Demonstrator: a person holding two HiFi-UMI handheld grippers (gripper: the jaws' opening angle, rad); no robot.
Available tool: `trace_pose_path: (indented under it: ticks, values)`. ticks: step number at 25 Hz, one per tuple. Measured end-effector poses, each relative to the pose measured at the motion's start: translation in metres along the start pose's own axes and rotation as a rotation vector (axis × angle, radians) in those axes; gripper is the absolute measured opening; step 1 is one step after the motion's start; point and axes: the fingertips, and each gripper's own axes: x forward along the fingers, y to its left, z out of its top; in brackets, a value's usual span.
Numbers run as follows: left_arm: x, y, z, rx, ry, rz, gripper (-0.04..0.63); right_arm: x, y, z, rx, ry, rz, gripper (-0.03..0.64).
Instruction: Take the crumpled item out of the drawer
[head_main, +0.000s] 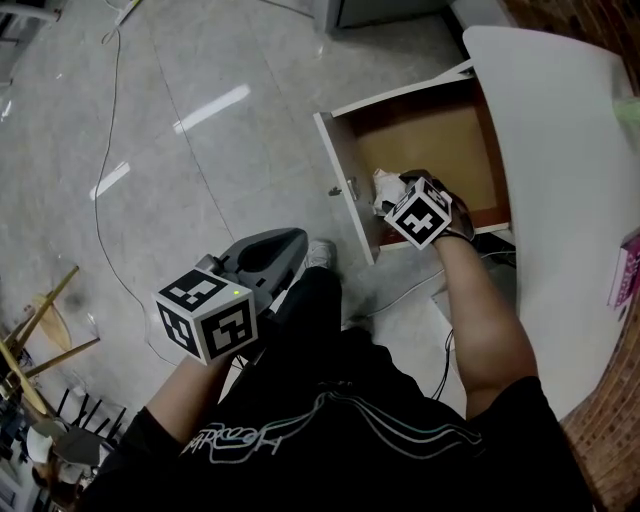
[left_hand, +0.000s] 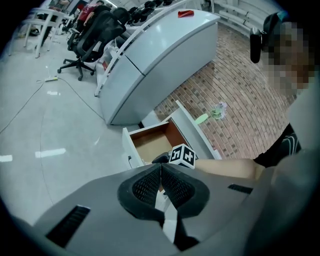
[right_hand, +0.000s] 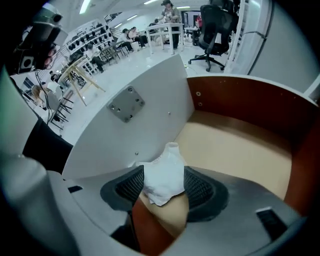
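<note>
A white drawer (head_main: 340, 165) with a tan floor stands pulled out from under the desk. The crumpled white item (head_main: 383, 190) lies in its near corner, against the front panel. My right gripper (head_main: 397, 197) points straight down into the drawer. In the right gripper view the item (right_hand: 165, 162) sits between the wide-apart pads of the right gripper (right_hand: 164, 175), which is open. My left gripper (head_main: 283, 246) hangs over the floor, left of the drawer. Its pads (left_hand: 150, 182) meet with nothing between them, and past them the drawer (left_hand: 150, 141) shows.
The curved white desk (head_main: 560, 150) overhangs the drawer on the right. Cables (head_main: 110, 150) trail across the grey tiled floor, and wooden stool legs (head_main: 40, 320) stand at the left. Office chairs (left_hand: 90, 35) stand beyond a grey counter (left_hand: 160, 55). The person's legs are below.
</note>
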Motion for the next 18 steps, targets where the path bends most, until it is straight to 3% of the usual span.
trace_pose_path:
  ticks: [11, 18]
  values:
    - [0.001, 0.024, -0.006, -0.037, -0.001, 0.028, 0.023, 0.027, -0.008, -0.003, -0.044, 0.088, 0.015, 0.232]
    - [0.001, 0.030, -0.004, -0.053, -0.009, 0.032, 0.023, 0.028, -0.011, -0.001, -0.045, 0.098, 0.010, 0.189]
